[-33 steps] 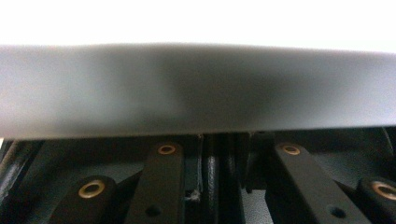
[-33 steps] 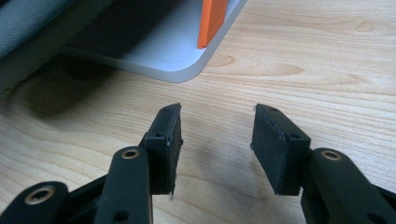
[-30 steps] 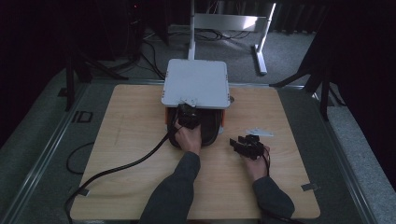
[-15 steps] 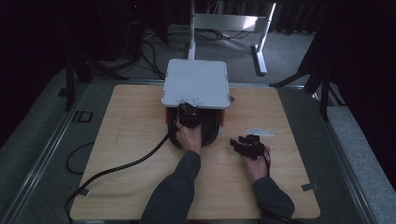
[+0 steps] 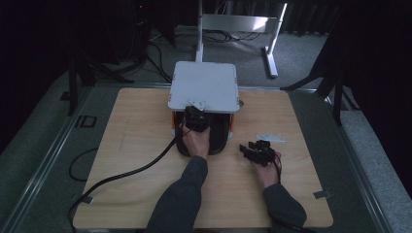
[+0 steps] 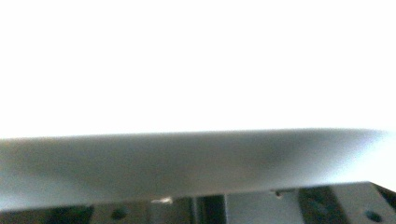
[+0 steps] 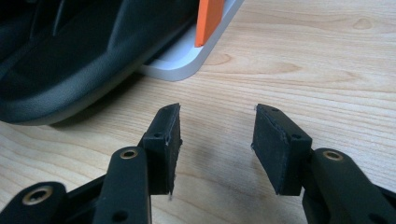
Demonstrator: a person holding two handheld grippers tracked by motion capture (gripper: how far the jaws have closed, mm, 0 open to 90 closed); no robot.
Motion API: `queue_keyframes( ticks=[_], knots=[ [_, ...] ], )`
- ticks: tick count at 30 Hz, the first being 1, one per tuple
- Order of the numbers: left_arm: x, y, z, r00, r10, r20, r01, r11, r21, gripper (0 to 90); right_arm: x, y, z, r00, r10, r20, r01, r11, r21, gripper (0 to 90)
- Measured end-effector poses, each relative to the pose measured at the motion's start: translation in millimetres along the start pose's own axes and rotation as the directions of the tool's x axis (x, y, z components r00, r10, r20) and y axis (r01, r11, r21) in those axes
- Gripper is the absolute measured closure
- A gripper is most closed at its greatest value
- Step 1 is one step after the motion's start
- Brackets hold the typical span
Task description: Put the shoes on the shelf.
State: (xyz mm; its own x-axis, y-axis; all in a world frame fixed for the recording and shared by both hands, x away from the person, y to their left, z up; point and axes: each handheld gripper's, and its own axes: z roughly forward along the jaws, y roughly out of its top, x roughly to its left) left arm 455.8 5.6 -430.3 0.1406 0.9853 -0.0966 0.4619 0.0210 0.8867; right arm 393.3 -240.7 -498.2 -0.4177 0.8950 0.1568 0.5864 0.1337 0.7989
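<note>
The left gripper (image 5: pixel 196 118) — jaws just opened, seemingly empty (its view is overexposed) — sits under the white lid (image 5: pixel 204 85) at the black basket (image 5: pixel 214 141), nearer than the right gripper (image 7: pixel 215 140), released.

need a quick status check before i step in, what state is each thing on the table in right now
white square lid: lying level on top of the machine, over the left gripper
black rounded machine body with orange trim: standing on the table under the lid
left gripper: at the lid's front edge, jaws just opened
right gripper: jaws apart, nothing between them, low over bare wood
small pale flat piece: lying loose on the wooden table
</note>
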Motion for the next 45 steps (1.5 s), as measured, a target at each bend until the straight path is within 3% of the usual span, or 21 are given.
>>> queue_keyframes(
  ticks=[5,15,18,20,25,28,31,33,34,35,39,45],
  knots=[
    [5.1,-2.1,-5.8,0.9997,-0.020,0.018,0.019,0.9998,0.010,47.1,-0.1,0.0,0.2,1.0000,0.001,0.001,-0.001,1.000,0.000,51.1],
    [11.5,-14.0,-15.1,0.9986,0.026,0.047,-0.028,0.9982,0.054,42.0,-0.3,0.2,-0.5,1.0000,0.002,0.002,-0.002,1.000,-0.001,49.7],
    [13.7,-15.3,-19.6,0.9966,0.038,0.073,-0.042,0.9974,0.058,42.0,0.2,0.5,-0.4,1.0000,-0.001,0.003,0.001,1.000,0.000,49.1],
    [17.1,-15.9,-22.6,0.9924,0.034,0.118,-0.041,0.9976,0.056,42.9,0.6,0.4,0.1,1.0000,-0.001,0.004,0.001,1.000,0.002,48.6],
    [24.0,-17.0,-30.6,0.9834,0.087,0.159,-0.097,0.9937,0.056,42.9,1.1,0.4,0.8,1.0000,-0.005,0.005,0.005,1.000,0.005,48.4],
    [28.6,-16.9,-34.6,0.9799,0.072,0.186,-0.083,0.9950,0.055,42.9,0.7,0.3,1.2,1.0000,-0.005,0.004,0.005,1.000,0.005,48.3],
    [31.2,-18.7,-43.7,0.9685,0.122,0.217,-0.138,0.9885,0.061,42.9,0.6,0.4,0.8,1.0000,-0.006,0.005,0.006,1.000,0.002,48.1],
    [30.3,-20.8,-49.6,0.9574,0.166,0.236,-0.185,0.9810,0.059,42.4,0.5,0.6,0.7,1.0000,-0.007,0.006,0.007,1.000,0.003,48.0],
    [30.3,-20.8,-49.6,0.9574,0.166,0.236,-0.185,0.9810,0.059,42.2,0.5,0.6,0.7,1.0000,-0.007,0.006,0.007,1.000,0.003,48.0],
    [33.1,-22.8,-55.5,0.9496,0.170,0.263,-0.192,0.9794,0.061,42.2,0.6,0.6,0.7,1.0000,-0.006,0.005,0.005,1.000,0.003,47.9],
    [44.6,-26.9,-65.3,0.9458,0.150,0.288,-0.171,0.9841,0.048,42.3,1.6,0.8,0.8,0.9999,-0.014,0.009,0.014,1.000,0.005,47.8],
    [58.6,-29.6,-84.3,0.9437,0.164,0.287,-0.179,0.9835,0.027,41.8,1.8,1.0,2.2,0.9999,-0.014,0.008,0.014,1.000,0.009,47.7]
  ],
)
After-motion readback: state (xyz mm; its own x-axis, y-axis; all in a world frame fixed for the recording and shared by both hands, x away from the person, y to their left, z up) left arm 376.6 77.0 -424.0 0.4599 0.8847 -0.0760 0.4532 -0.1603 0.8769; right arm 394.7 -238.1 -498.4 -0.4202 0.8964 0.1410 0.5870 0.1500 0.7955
